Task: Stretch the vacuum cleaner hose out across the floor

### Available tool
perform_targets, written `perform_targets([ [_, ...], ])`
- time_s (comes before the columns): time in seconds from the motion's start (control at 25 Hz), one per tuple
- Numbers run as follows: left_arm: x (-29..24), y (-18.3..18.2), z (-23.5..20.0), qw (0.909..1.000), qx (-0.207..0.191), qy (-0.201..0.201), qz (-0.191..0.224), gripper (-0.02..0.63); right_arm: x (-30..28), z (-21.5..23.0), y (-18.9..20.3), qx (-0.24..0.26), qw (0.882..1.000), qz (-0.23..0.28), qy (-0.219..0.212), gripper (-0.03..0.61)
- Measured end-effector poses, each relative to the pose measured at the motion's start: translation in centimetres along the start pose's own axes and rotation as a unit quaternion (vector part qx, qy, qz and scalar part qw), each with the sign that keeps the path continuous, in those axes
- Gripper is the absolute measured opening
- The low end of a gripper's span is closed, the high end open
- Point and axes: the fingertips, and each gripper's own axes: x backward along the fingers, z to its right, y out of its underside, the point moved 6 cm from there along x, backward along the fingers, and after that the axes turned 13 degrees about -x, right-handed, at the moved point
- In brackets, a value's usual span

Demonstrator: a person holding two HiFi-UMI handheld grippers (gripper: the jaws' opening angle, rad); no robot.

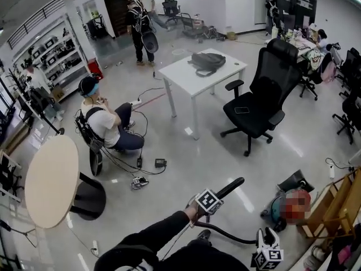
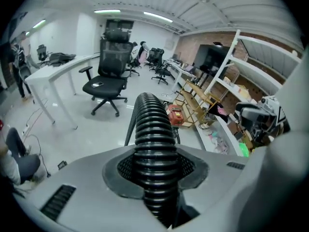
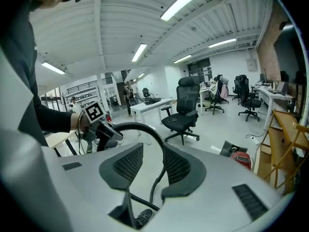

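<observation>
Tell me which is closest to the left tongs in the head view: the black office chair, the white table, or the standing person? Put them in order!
1. The black office chair, ahead and to the right of the left tongs.
2. The white table, behind the chair, mid-room.
3. The standing person, far back, upper left.

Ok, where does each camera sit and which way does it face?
Head view: on the person's head, facing steeply down at the floor; left sleeve, left hand-held gripper and right hand-held gripper show.
Left gripper view: on the left hand-held gripper, looking along jaws clamped on the vacuum cleaner hose toward the office chair.
Right gripper view: on the right hand-held gripper, facing the left one between parted jaws.
Shared: all show hose and chair.
</observation>
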Motion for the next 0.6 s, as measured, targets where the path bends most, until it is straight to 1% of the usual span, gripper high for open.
perform_targets([
  [0.12, 1.5, 0.9, 3.9, 0.9993, 0.035, -0.005, 0.011, 0.135, 3.5, 0.1, 2.4, -0.011, 1.000, 0.012, -0.018, 0.135],
  [0.24, 2.5, 2.4, 9.0, 0.9983, 0.054, -0.010, 0.017, 0.135, 7.5, 0.6, 6.4, -0.019, 0.999, 0.012, -0.040, 0.135],
  [0.36, 3.8, 3.9, 14.1, 0.9976, 0.059, -0.027, 0.025, 0.135, 10.8, 0.8, 9.4, -0.026, 0.997, 0.014, -0.068, 0.135],
  [0.44, 4.1, 4.3, 16.4, 0.9974, 0.054, -0.038, 0.029, 0.136, 11.6, 1.4, 11.4, -0.037, 0.996, 0.010, -0.080, 0.135],
  [0.52, 4.5, 4.6, 17.8, 0.9978, 0.044, -0.041, 0.027, 0.136, 11.7, 1.8, 13.9, -0.056, 0.995, 0.000, -0.077, 0.127],
  [0.6, 5.1, 5.3, 18.7, 0.9976, 0.049, -0.039, 0.028, 0.137, 12.0, 1.2, 15.1, -0.066, 0.995, -0.007, -0.071, 0.105],
])
